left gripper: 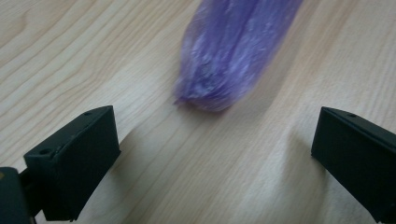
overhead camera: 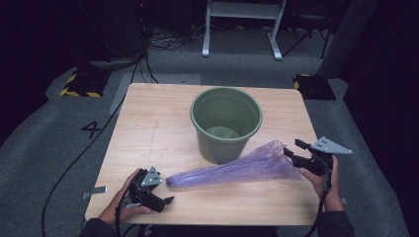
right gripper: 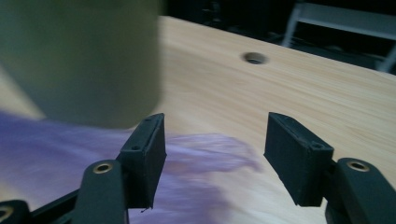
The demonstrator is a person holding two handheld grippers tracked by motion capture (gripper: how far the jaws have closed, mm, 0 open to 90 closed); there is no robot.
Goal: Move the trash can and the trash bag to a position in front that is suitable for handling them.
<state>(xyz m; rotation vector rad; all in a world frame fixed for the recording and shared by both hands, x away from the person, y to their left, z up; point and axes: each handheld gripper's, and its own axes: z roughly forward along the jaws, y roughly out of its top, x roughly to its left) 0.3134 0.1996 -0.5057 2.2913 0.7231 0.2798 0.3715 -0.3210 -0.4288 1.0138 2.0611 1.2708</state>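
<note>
A purple plastic bag [overhead camera: 237,169] lies bunched lengthwise on the wooden table [overhead camera: 148,128], its narrow end to the left and its wide end to the right, in front of a green bucket [overhead camera: 226,123]. My left gripper [overhead camera: 167,201] rests open near the front left edge, jaws wide apart, with the bag's narrow tip [left gripper: 219,70] just ahead of them. My right gripper [overhead camera: 292,148] hovers at the bag's wide end, jaws apart and nothing pressed between them. In the right gripper view the bag [right gripper: 187,158] lies below the jaws and the bucket [right gripper: 79,60] looms blurred at the left.
The bucket stands upright and empty near the table's middle. A round hole [right gripper: 254,58] is in the tabletop. Grey floor with cables [overhead camera: 79,158], a white frame [overhead camera: 242,24] and yellow-black striped feet [overhead camera: 79,86] surround the table.
</note>
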